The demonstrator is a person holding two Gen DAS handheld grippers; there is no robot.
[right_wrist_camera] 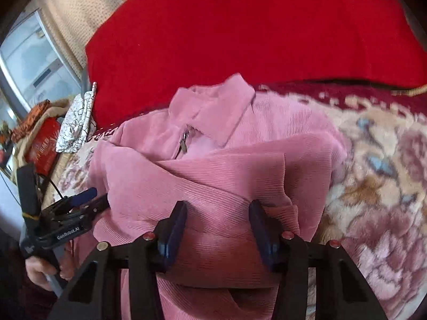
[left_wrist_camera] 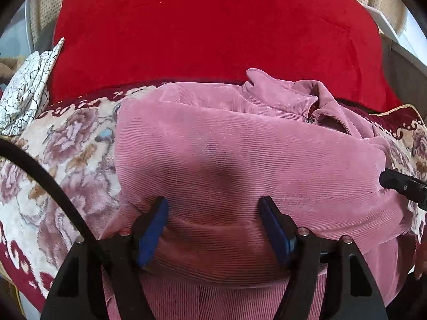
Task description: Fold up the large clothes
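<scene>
Left wrist view: we've got the pink corduroy jacket [left_wrist_camera: 240, 160] lying on the floral blanket [left_wrist_camera: 66, 160], collar toward the far edge where the red cushion [left_wrist_camera: 213, 26] sits.
Left gripper [left_wrist_camera: 213, 205]: fingers spread, both blue pads down against the cloth; nothing pinched that we can see.
Right gripper, seen from here: only its tip pokes in at the jacket's right edge.
Why like that: our guess is both tools are lined up along the near hem to lift it toward the collar (the sleeves look folded across the front already).
Right wrist view: same jacket, zipper pull [right_wrist_camera: 184, 144] and collar [right_wrist_camera: 213, 106] showing, sleeve crossed over the chest.
Right gripper [right_wrist_camera: 217, 208]: fingers partly apart, straddling a ridge of fabric, not clamping it.
Left gripper here [right_wrist_camera: 92, 200]: at the jacket's left edge, a hand [right_wrist_camera: 40, 269] on its handle.
Containers: none we can make out; just blurry clutter beyond the blanket's far left corner.
</scene>
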